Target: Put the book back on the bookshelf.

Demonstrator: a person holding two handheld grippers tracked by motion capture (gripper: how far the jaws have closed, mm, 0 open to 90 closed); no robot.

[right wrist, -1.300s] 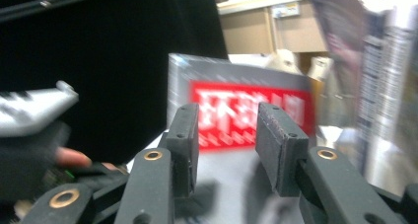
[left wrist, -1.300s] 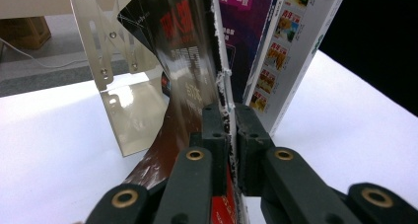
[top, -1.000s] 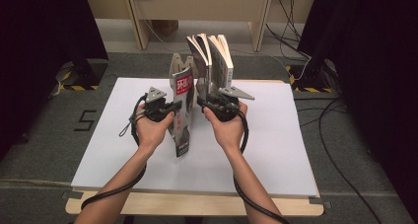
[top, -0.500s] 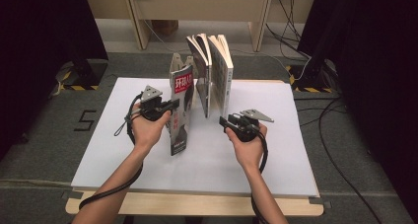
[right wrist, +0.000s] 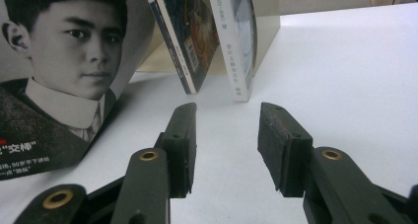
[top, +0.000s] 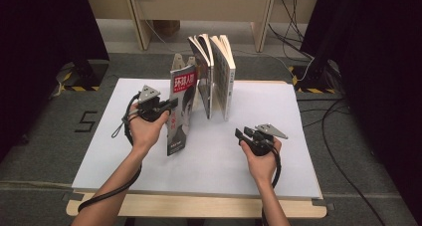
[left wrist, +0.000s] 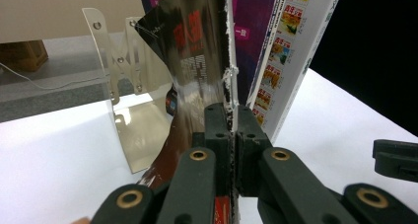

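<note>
1. Two grippers work over the white desk (top: 124, 151), and we take them from the left edge across.
2. Our left gripper (top: 171, 104) is clenched on the spine edge of a magazine (top: 180, 111), the pads pressed tight together on it in the left gripper view (left wrist: 230, 130). The magazine stands upright on its lower edge, left of the desk's middle, with a red title block at the top of its cover.
3. Just behind the magazine, toward the far edge, we see a clear bookend (top: 177, 62); in the left gripper view (left wrist: 116, 86) it stands upright, with its foot flat on the desk.
4. Right of the magazine, two books (top: 214, 76) stand on end near the far edge, leaning a little and fanned open at the top. The nearer one is just beside the magazine.
5. Our right gripper (top: 245, 133) is released, jaws well apart with nothing between them, as the right gripper view (right wrist: 224, 140) shows. It sits low over bare desk toward the near right, apart from the books and pointing at them.
</note>
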